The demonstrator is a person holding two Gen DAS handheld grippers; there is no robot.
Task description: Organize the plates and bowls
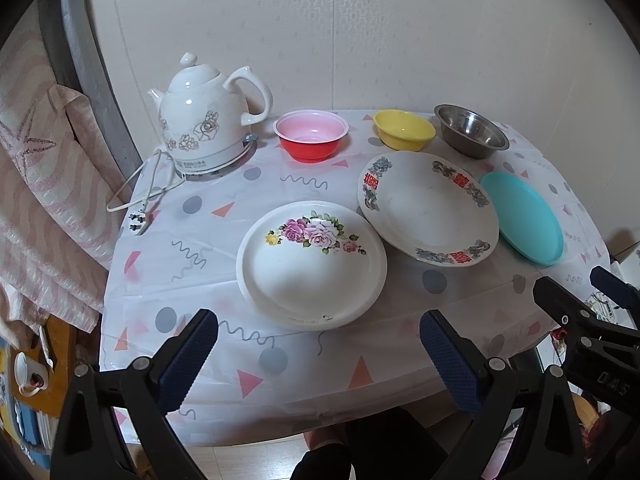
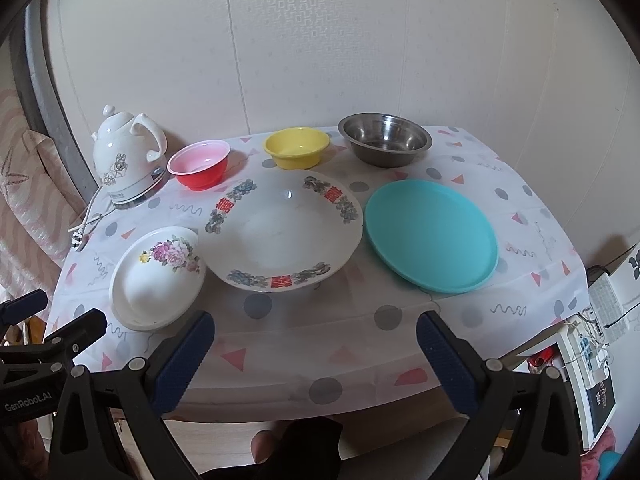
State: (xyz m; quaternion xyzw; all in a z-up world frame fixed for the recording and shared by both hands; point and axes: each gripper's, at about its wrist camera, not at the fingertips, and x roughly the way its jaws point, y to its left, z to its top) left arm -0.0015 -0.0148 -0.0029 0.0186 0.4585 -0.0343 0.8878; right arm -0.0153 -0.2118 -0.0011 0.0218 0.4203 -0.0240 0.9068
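Note:
On the table lie a white rose-print plate (image 1: 312, 264) (image 2: 158, 276), a large white plate with red characters (image 1: 428, 208) (image 2: 282, 232) and a teal plate (image 1: 522, 218) (image 2: 430, 236). Behind them stand a red bowl (image 1: 311, 135) (image 2: 199, 164), a yellow bowl (image 1: 404, 129) (image 2: 296, 147) and a steel bowl (image 1: 471, 131) (image 2: 385, 140). My left gripper (image 1: 320, 364) is open and empty over the front edge, before the rose plate. My right gripper (image 2: 316, 364) is open and empty before the large plate; it also shows in the left wrist view (image 1: 576, 292).
A white ceramic kettle (image 1: 208, 120) (image 2: 124, 152) with a loose cord (image 1: 140, 200) stands at the back left. The patterned tablecloth (image 1: 180, 280) hangs over the front edge. A pink cloth (image 1: 44, 200) hangs to the left. A white appliance (image 2: 608, 300) stands to the right.

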